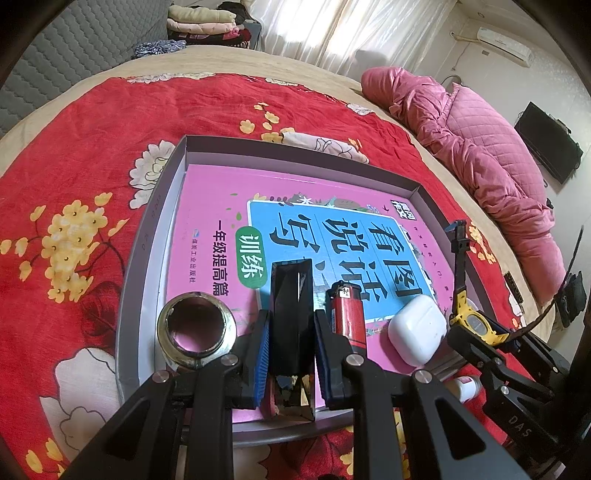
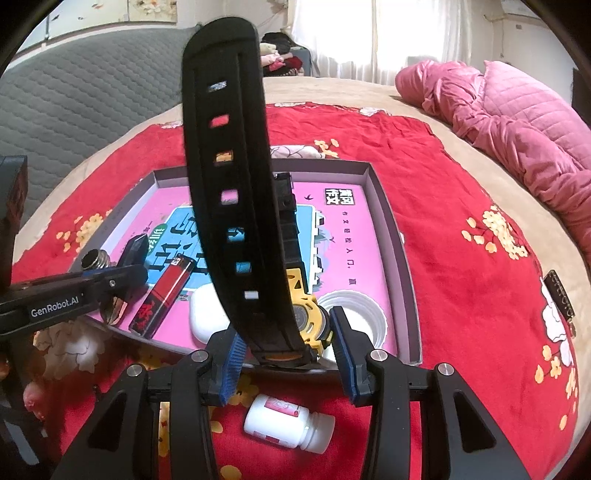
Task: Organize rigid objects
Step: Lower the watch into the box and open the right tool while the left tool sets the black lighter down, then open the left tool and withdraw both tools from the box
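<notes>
My left gripper [image 1: 291, 321] is shut on a glossy black prism-shaped block [image 1: 291, 295], held upright over the near edge of a grey tray [image 1: 147, 236]. A pink book [image 1: 207, 206] lines the tray. On the book lie a metal threaded ring [image 1: 192, 325], a red lighter [image 1: 349, 314] and a white earbud case [image 1: 417, 332]. My right gripper [image 2: 286, 328] is shut on a yellow and black watch [image 2: 306, 317], whose black strap [image 2: 229, 184] stands up in front of the camera. A white screw cap [image 2: 354, 317] sits in the tray behind the watch.
A white pill bottle [image 2: 288, 421] lies on the red flowered bedspread [image 2: 461, 295] just outside the tray's near edge. A pink quilted jacket [image 1: 480, 155] lies along the bed's right side. Folded clothes [image 1: 207, 22] are stacked at the far end.
</notes>
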The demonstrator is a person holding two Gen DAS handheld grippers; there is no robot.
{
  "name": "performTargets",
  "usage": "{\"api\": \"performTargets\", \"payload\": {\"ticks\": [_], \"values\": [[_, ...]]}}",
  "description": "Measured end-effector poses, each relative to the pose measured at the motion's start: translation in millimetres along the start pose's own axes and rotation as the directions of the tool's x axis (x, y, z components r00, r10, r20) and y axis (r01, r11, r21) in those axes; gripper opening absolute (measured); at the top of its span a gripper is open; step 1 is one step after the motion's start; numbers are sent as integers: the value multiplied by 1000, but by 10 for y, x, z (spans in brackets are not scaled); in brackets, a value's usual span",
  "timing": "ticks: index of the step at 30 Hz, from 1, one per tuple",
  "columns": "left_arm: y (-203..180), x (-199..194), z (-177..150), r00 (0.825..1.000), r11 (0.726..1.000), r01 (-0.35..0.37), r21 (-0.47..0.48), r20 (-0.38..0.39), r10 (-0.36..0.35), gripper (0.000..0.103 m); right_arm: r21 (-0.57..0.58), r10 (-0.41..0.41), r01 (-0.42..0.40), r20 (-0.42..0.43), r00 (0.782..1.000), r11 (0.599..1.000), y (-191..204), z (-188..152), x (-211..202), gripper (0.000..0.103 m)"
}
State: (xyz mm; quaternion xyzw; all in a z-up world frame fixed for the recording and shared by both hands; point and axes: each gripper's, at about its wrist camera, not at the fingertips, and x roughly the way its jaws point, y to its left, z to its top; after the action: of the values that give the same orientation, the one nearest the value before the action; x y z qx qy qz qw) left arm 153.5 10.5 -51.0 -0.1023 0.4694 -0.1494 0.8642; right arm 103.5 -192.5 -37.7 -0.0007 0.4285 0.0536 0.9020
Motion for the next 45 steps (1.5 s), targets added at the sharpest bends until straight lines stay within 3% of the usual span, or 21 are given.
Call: {"api": "performTargets", "payload": {"ticks": [17,21,32,45], "values": [[-14,8,-16,1000,1000,-2,8,-2,2,22,13,9,-9,0,1000,1000,-5,24,-87,49],[-7,8,-15,1000,1000,-1,10,-3,1,22,8,8,-8,16,1000,1000,-5,24,-166,58],[-44,1,-21,1000,999,-9,36,-2,9,23,-4,-3,3,30,1000,1000,-63,-48,-338,64],[-117,-180,-81,999,999,15,45,29,-17,24,19,-12,11,49,999,1000,-148,-56,-488,65]]}}
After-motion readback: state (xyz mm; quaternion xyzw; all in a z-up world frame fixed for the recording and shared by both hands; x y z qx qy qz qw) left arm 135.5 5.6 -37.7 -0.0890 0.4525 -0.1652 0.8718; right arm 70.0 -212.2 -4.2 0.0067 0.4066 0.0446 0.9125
